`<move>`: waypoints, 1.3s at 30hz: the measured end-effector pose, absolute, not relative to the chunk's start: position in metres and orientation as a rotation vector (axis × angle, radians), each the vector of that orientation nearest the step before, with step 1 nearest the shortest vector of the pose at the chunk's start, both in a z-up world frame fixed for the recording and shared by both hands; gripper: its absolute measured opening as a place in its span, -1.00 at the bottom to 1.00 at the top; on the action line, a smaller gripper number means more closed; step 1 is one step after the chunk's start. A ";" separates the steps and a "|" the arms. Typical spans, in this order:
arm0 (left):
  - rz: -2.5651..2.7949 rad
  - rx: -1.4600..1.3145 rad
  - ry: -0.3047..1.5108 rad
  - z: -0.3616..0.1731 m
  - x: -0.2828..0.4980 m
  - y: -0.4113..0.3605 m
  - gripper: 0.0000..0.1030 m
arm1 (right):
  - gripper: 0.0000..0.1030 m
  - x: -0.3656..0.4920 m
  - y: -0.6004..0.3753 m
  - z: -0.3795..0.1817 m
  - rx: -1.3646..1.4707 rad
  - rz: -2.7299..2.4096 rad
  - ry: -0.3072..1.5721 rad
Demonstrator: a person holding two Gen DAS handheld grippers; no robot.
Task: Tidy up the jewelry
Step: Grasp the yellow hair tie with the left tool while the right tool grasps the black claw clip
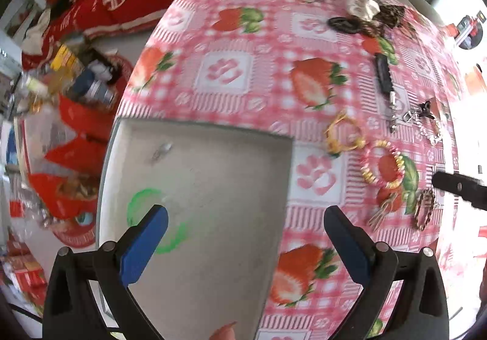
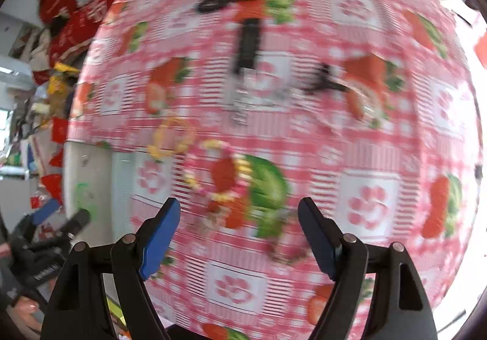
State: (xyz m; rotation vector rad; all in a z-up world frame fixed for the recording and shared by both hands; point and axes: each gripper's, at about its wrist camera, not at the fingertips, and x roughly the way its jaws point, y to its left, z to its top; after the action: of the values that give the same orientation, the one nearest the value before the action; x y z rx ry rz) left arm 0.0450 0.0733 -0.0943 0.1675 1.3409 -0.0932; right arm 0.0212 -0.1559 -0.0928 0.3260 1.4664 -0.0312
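Observation:
My left gripper (image 1: 246, 245) hangs open over a grey tray (image 1: 213, 175), with nothing between its blue pads. A green ring (image 1: 143, 212) lies on the tray, partly behind the left pad, and a small silver piece (image 1: 161, 151) lies farther back. On the strawberry cloth lie a yellow bracelet (image 1: 345, 134), a pink and yellow bead bracelet (image 1: 383, 165), gold hairpins (image 1: 380, 213) and a brown bracelet (image 1: 424, 212). My right gripper (image 2: 239, 236) is open and empty just short of the bead bracelet (image 2: 219, 171). The right wrist view is blurred.
Farther back lie a black clip (image 1: 383, 72), a silver chain (image 1: 423, 124), a black hair tie (image 1: 342, 24) and a silver scrunchie (image 1: 362, 2). Red bags and packets (image 1: 76, 115) crowd the area left of the table. The tray (image 2: 88, 175) sits at the cloth's left edge.

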 end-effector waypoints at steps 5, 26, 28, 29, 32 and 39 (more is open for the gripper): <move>-0.128 0.195 1.353 -0.101 0.060 0.044 1.00 | 0.59 0.009 -0.189 -0.098 0.353 -0.107 1.471; -0.198 0.326 1.395 -0.150 0.121 0.000 0.79 | 0.59 0.037 -0.237 -0.114 0.289 -0.178 1.450; -0.211 0.334 1.398 -0.152 0.122 -0.002 0.78 | 0.59 0.041 -0.241 -0.116 0.289 -0.186 1.447; -0.219 0.340 1.398 -0.153 0.122 -0.003 0.78 | 0.59 0.043 -0.243 -0.117 0.289 -0.191 1.447; -0.232 0.360 1.414 -0.159 0.125 -0.006 0.52 | 0.59 0.052 -0.248 -0.118 0.269 -0.206 1.440; -0.236 0.356 1.435 -0.169 0.130 -0.010 0.52 | 0.59 0.078 -0.239 -0.111 0.198 -0.155 1.389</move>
State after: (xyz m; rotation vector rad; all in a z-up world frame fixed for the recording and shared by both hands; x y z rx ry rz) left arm 0.1304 -0.0105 -0.1691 0.3557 1.4347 -0.2364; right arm 0.0783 -0.2387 -0.1112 0.1981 1.3895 -0.1548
